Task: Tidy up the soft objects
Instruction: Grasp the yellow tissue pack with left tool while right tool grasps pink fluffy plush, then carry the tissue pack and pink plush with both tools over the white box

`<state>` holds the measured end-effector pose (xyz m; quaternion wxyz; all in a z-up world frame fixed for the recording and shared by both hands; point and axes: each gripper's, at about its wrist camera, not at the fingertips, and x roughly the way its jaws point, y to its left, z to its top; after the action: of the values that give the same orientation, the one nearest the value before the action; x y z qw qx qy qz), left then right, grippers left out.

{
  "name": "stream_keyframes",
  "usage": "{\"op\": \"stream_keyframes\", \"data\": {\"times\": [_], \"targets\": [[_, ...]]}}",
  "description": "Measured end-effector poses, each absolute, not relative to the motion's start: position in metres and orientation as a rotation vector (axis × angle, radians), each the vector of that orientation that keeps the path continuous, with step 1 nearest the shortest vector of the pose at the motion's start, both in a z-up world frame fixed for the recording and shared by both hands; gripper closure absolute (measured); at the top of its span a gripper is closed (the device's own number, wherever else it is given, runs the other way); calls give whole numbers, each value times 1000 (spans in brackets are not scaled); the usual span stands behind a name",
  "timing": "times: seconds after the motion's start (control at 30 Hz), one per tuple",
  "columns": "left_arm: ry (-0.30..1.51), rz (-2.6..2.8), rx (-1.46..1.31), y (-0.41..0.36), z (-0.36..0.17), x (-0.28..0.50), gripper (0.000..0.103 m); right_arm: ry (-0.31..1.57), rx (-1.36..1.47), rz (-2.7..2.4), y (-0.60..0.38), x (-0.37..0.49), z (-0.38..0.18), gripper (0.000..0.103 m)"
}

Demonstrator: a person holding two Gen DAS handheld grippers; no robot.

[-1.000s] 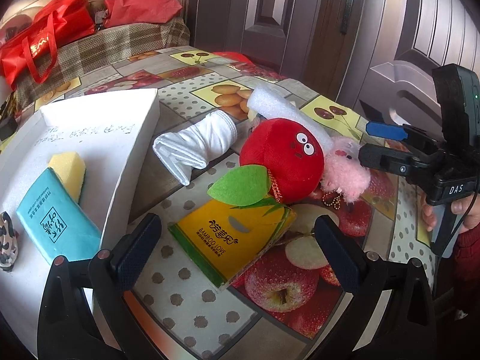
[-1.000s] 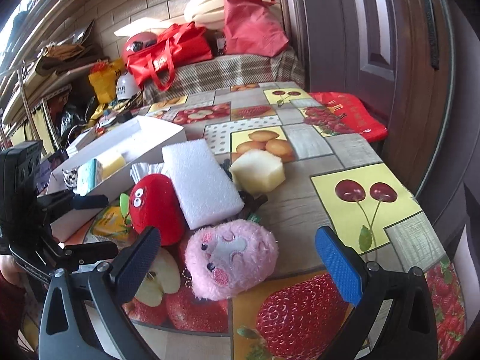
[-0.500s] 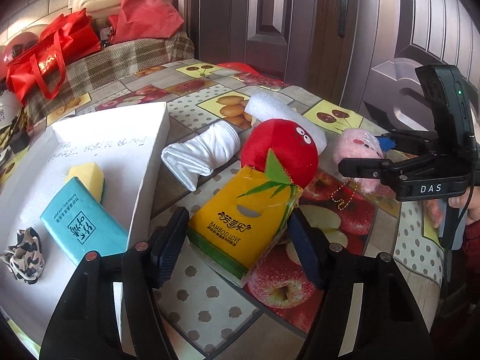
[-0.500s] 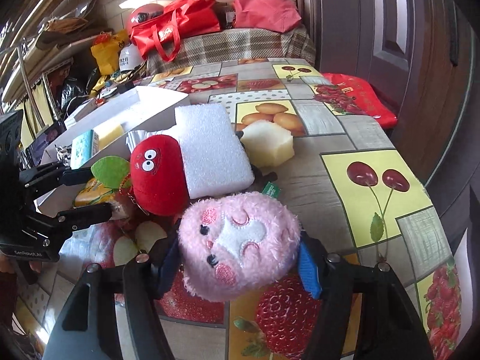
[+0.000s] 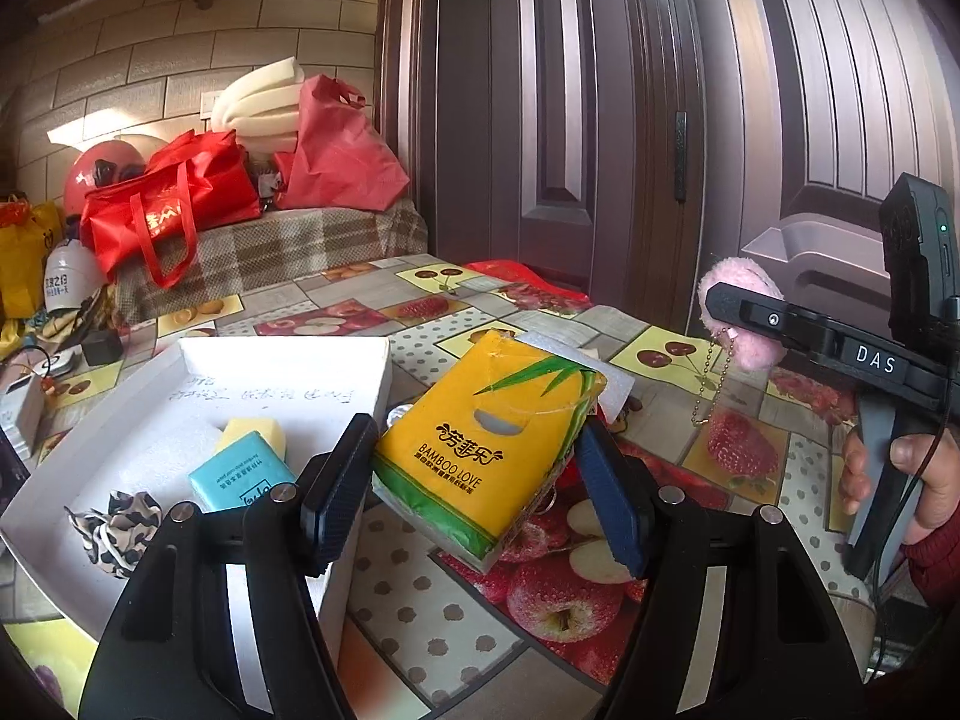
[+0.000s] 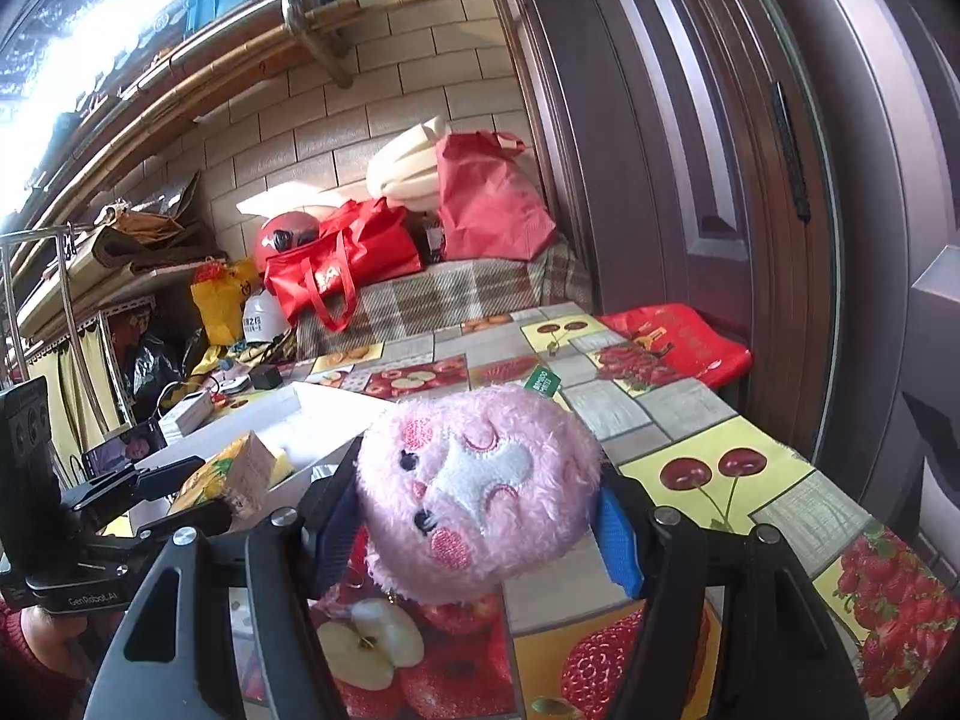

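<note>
Soft things are in both grippers. The left gripper [image 5: 480, 483] squeezes a yellow tissue pack [image 5: 489, 441] between its two fingers and holds it tilted, up off the fruit tablecloth [image 5: 420, 600]. The pack is just beside the right wall of the white box [image 5: 282, 360]. Inside the box lie a blue tissue pack [image 5: 240, 477], a yellow sponge [image 5: 255, 429] touching it, and a spotted hair tie [image 5: 114, 525] near the front corner. The right gripper [image 6: 474, 525] squeezes a pink fluffy toy [image 6: 480, 492] between its fingers and holds it up in the air above the tablecloth. In the left view the toy's little ball chain [image 5: 711, 372] hangs down from it. A white foam piece [image 5: 612, 381] peeks out behind the yellow pack. Red bags [image 6: 342, 258] sit far back on a checked cloth.
</note>
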<state>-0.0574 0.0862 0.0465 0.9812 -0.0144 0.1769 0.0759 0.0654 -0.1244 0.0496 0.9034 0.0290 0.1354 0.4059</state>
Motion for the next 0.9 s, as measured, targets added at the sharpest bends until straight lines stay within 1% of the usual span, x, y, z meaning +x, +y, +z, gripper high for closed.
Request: {"op": "stream_keyframes", "data": {"times": [0.13,0.3,0.7,0.9], "targets": [[317,199,-51,93,49,-67,35,210,38,824,-115,53,53,36],[287,249,-106,109,49,-76,35,201,22,843,-106,45,54,36],[196,381,-143,133,52,-103,35,178,-19,870,-94,27,53,35],[200,449,-138,149,50,-109,35,180,-35,902,-79,24,53,34]]}}
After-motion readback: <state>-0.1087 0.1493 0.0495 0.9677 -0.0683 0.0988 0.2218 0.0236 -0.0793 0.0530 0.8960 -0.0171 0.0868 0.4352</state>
